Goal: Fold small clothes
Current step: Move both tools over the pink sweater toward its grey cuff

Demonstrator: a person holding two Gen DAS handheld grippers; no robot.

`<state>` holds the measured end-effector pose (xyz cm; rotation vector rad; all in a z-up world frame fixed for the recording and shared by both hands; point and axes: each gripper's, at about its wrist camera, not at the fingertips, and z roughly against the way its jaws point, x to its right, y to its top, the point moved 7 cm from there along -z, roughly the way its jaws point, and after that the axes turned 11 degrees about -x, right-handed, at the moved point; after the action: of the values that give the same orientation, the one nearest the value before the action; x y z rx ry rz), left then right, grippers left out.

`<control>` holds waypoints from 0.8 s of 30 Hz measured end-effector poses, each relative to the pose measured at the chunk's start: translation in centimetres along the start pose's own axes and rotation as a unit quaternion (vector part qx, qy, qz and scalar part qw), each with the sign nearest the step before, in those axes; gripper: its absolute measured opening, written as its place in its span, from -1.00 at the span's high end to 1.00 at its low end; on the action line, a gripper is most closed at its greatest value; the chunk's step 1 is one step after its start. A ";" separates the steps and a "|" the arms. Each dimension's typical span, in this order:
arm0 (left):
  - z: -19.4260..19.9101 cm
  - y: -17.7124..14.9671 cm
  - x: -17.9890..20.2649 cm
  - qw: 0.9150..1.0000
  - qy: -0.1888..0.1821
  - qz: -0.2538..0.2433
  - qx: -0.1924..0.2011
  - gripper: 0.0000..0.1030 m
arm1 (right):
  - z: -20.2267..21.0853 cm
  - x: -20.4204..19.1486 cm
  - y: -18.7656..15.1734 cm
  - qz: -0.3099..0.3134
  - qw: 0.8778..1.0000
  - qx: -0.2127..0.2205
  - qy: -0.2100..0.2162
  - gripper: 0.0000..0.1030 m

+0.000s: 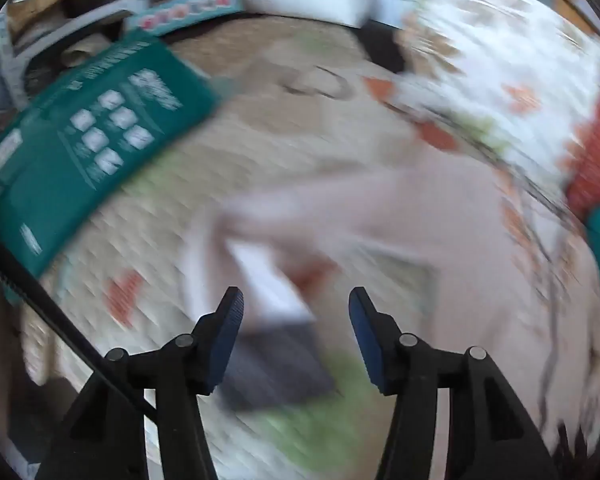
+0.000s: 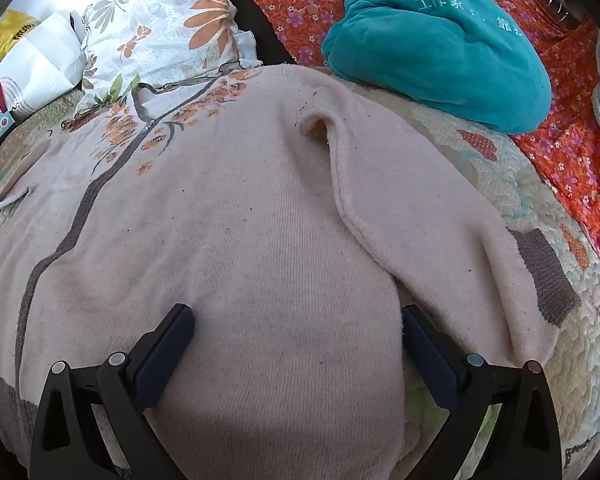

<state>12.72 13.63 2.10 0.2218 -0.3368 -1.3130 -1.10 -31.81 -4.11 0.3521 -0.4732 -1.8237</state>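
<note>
Our right gripper [image 2: 296, 332] has its jaws spread wide, pressed on the pink sweater [image 2: 236, 216] with a hump of knit between them, nothing pinched; we judge this pins the cloth for folding. Our left gripper [image 1: 296, 312] is also wide and empty, above a blurred grey cuff [image 1: 276, 368]. The sweater lies spread on the quilt [image 2: 512, 184], soft ribbed knit with a grey branch print and a sleeve folded across. Beyond sit a plush teal bundle [image 2: 440, 52] and a floral pillow [image 2: 160, 20].

Quilted bed cover [image 2: 548, 248] under pink sweater [image 2: 260, 220], teal cushion [image 2: 440, 48], floral pillow [image 2: 160, 20].
</note>
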 end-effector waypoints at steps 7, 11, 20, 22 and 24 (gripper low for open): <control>-2.0 -7.8 6.9 0.995 -0.057 -0.051 -0.065 -0.04 | 0.1 0.1 -0.3 0.000 1.000 -0.012 0.004 -0.93; -3.2 -10.8 8.1 0.993 -0.074 -0.052 -0.081 -0.04 | 3.5 1.8 -1.9 -0.055 0.996 0.002 0.063 -0.63; -1.9 -15.4 8.5 0.987 -0.129 -0.073 -0.063 -0.04 | 3.9 6.7 -8.5 -0.182 0.973 -0.016 0.139 -0.67; -1.7 -16.5 8.8 0.988 -0.126 -0.073 -0.055 -0.04 | 4.1 6.2 -9.0 -0.167 0.977 -0.012 0.132 -0.69; -1.6 -17.3 8.6 0.988 -0.124 -0.076 -0.050 -0.08 | 4.5 4.6 -9.1 -0.149 0.979 -0.033 0.138 -0.71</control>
<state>-0.49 1.06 -4.37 -0.0010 -0.4707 -1.5085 -12.13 -33.20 -4.66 0.6494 -0.1720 -2.0327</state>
